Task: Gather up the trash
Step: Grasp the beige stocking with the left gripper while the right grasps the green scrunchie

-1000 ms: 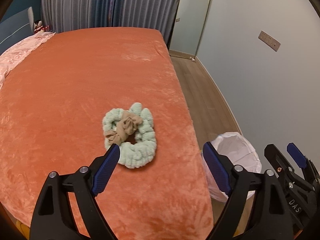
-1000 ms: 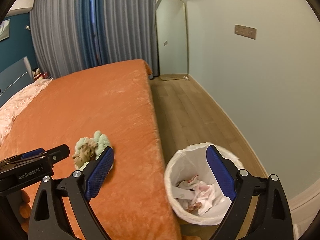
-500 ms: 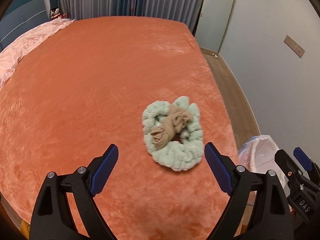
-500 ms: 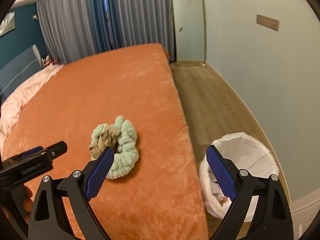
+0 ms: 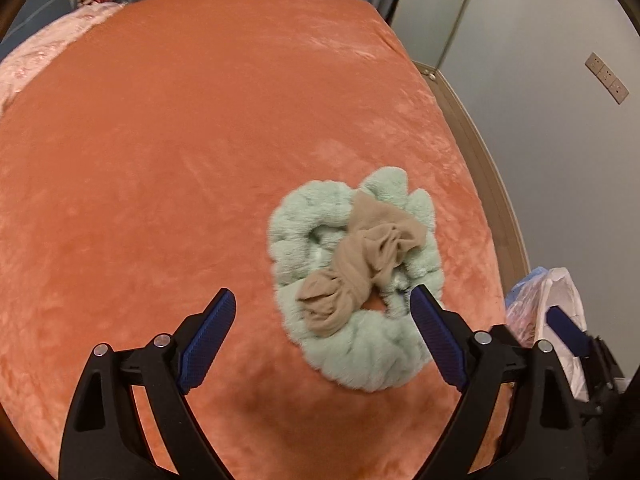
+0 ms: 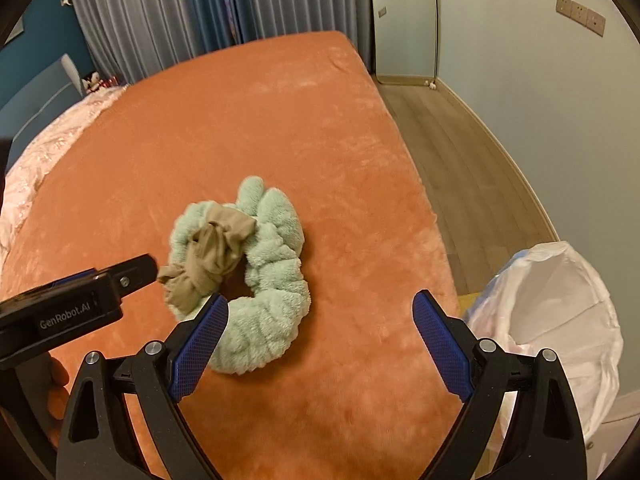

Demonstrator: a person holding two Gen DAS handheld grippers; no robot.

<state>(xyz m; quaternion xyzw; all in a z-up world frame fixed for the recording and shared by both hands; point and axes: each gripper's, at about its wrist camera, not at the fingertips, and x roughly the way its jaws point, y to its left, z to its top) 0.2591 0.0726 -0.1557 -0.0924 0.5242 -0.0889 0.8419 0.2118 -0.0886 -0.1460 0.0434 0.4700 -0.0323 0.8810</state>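
Note:
A crumpled tan stocking (image 5: 362, 258) lies on a fluffy mint-green ring (image 5: 360, 352) on the orange bed; both also show in the right wrist view, the stocking (image 6: 210, 258) on the ring (image 6: 264, 308). My left gripper (image 5: 320, 334) is open, low over the bed, its jaws either side of the ring's near part. My right gripper (image 6: 320, 336) is open and empty, just right of the ring. A white-lined trash bin (image 6: 560, 312) stands on the floor beside the bed, also at the right edge of the left wrist view (image 5: 560, 300).
The orange bed cover (image 6: 260, 120) stretches far back, with a pink quilt (image 6: 36, 160) at the left. A wood floor strip (image 6: 460, 168) runs between bed and wall. A mirror (image 6: 404, 20) and grey curtains (image 6: 180, 12) stand at the far end.
Both grippers have moved left and forward, closer to the ring and stocking. The bin has slid toward the right edge of both views. Both stay open.

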